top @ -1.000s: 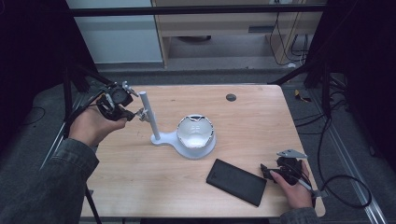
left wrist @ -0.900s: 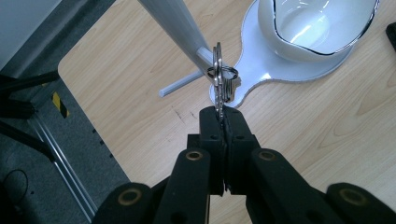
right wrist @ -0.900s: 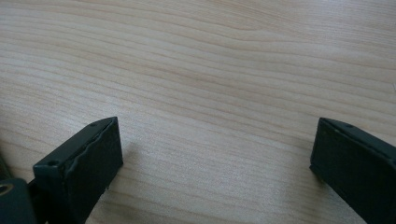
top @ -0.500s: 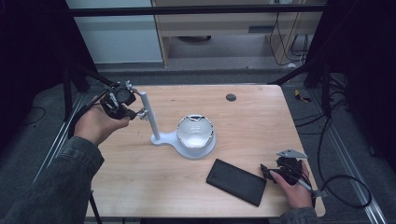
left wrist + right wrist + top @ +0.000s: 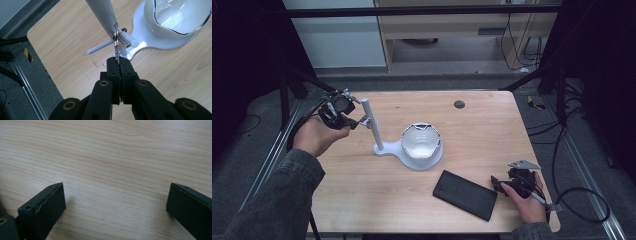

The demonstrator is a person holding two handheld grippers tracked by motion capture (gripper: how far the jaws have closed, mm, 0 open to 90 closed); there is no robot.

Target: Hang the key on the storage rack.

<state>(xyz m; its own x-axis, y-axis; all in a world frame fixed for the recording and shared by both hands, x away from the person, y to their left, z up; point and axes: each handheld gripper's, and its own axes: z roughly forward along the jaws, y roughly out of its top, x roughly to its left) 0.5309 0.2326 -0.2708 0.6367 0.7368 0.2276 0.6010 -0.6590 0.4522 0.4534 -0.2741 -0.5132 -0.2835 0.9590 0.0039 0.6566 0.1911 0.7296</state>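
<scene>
Lab or test workspace: a wooden table [image 5: 362, 200] was ringed by dark metal framing [image 5: 422, 11], with trailing cables [image 5: 579, 195] and far cabinets [image 5: 452, 30].

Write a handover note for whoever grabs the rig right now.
Left gripper: jaws shut on the key ring, which is looped over a peg of the white stand.
Right gripper: jaws open, holding nothing, low over bare table beside the black phone.
Bowl sits on the stand's base.
Done: ring on the peg.
Left: release and back off, probably.
</scene>
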